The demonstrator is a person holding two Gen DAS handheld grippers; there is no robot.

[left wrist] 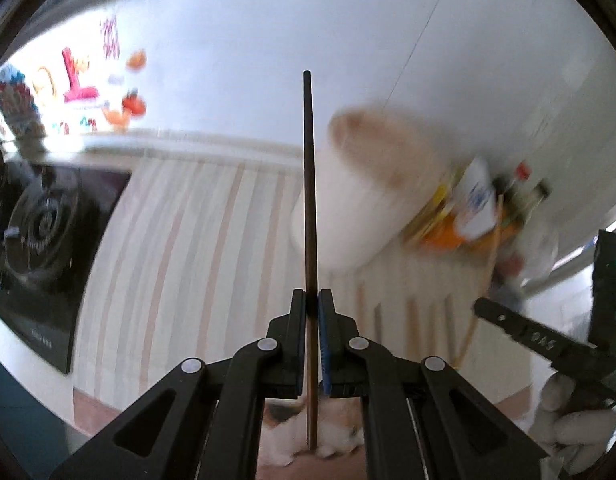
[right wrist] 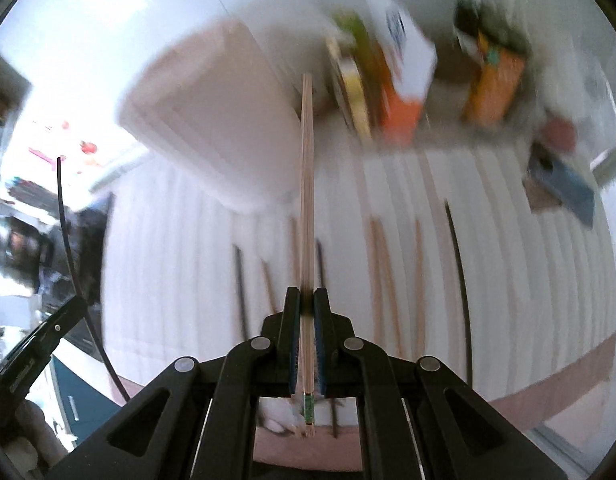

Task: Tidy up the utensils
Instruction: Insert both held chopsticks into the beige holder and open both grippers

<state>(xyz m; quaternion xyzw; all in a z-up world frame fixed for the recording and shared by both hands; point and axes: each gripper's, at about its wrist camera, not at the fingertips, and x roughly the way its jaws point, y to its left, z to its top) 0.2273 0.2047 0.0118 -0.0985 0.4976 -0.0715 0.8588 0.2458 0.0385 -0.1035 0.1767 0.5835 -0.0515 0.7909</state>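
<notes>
The right gripper [right wrist: 307, 300] clamps a pale wooden chopstick [right wrist: 307, 184] that points away toward a blurred white container [right wrist: 211, 120]. More chopsticks [right wrist: 382, 272] lie on the striped cloth [right wrist: 528, 280] beyond. At far left the left gripper [right wrist: 31, 344] carries a dark chopstick [right wrist: 67, 236].

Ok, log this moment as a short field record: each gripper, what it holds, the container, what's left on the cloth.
left gripper: shut on dark chopstick, stick pointing forward along the fingers
right gripper: shut on light wooden chopstick, stick pointing forward along the fingers
white container: blurred, ahead of both sticks
striped cloth: several loose chopsticks lying on it, light and dark
background: stove at left in the left wrist view; blurred bottles and cartons behind the container
</notes>
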